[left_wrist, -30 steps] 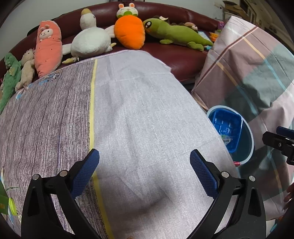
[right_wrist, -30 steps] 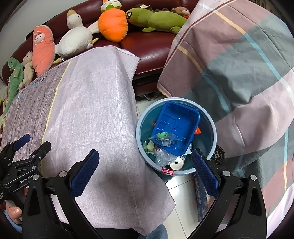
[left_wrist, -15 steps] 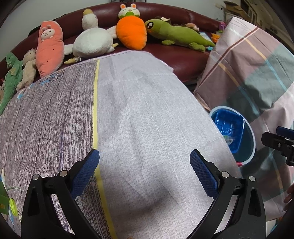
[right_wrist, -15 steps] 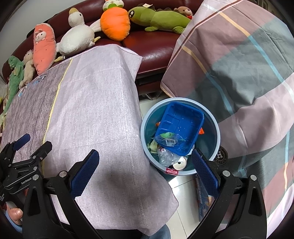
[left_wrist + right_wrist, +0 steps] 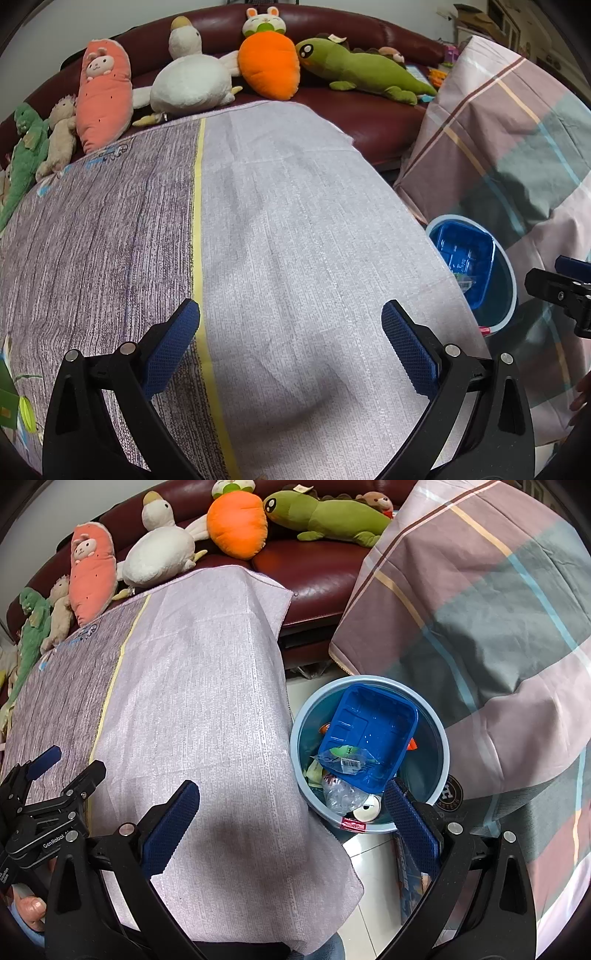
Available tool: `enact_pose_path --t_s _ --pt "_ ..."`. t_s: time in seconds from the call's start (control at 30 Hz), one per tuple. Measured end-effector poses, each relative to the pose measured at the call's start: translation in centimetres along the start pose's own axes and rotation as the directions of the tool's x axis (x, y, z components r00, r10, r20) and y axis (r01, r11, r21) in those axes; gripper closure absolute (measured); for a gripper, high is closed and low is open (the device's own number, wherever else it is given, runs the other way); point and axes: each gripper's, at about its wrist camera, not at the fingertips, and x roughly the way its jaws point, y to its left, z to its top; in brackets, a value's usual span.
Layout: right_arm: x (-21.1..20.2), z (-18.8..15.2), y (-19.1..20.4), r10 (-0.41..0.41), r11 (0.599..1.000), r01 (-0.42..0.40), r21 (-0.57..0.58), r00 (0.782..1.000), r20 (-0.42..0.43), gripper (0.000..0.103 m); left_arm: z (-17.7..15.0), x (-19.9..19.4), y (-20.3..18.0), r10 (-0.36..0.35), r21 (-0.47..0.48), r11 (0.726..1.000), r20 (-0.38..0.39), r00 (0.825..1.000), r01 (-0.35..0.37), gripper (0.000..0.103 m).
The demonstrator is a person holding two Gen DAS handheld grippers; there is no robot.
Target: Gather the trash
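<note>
Both my claws hang spread and empty: left claw [image 5: 290,336] over the bare bench [image 5: 295,221], right claw [image 5: 291,819] just before the bin [image 5: 441,734]. Trash [image 5: 343,794] sits inside; bumping its rim could tip it.

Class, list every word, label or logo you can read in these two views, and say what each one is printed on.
"GenRobot": on the left gripper body, remainder cut off.
"H": round badge beside the bin; its ring text is blurred.
Red sticker on the bin rim, wrapper barcode label, blue tablecloth print: unreadable.
</note>
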Motion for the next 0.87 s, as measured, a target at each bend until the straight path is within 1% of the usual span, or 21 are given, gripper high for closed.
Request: enact_pose_path --t_s 0.27,0.43,0.5,0.63,0.73,0.87 --pt "0.02 -0.01 0.0 -0.001 1.0 0.001 0.0 1.0 0.0 0.007 0.02 0.03 0.1 0.0 0.003 1.0 0.0 1.0 0.0 0.004" --pt "0.16 -0.1 -0.02 -0.001 1.0 0.001 -0.001 1.0 -0.003 0.007 -0.04 -0.7 0.07 -0.01 0.024 1.0 0.049 0.999 0.009 0.004" --pt "0.24 -0.12 -0.01 -0.001 1.0 0.001 -0.001 1.0 -0.004 0.007 0.04 -0.77 -0.08 -0.009 0.027 1.0 0.054 0.998 0.007 0.004" --pt "0.26 -0.21 0.13 0.0 1.0 0.0 -0.005 1.0 -0.004 0.007 0.05 -0.54 -0.12 -0.011 0.026 1.0 0.031 0.999 0.011 0.004" --pt "0.3 -0.16 0.23 -0.002 1.0 0.002 -0.008 1.0 -0.004 0.007 -0.09 -0.21 0.17 -0.007 0.003 1.0 0.007 1.0 0.007 0.004" --pt "0.32 -0.14 0.24 -0.002 1.0 0.002 -0.008 1.0 -0.005 0.007 -0.27 -0.12 0.57 0.001 -0.006 1.0 -0.002 1.0 -0.001 0.004"
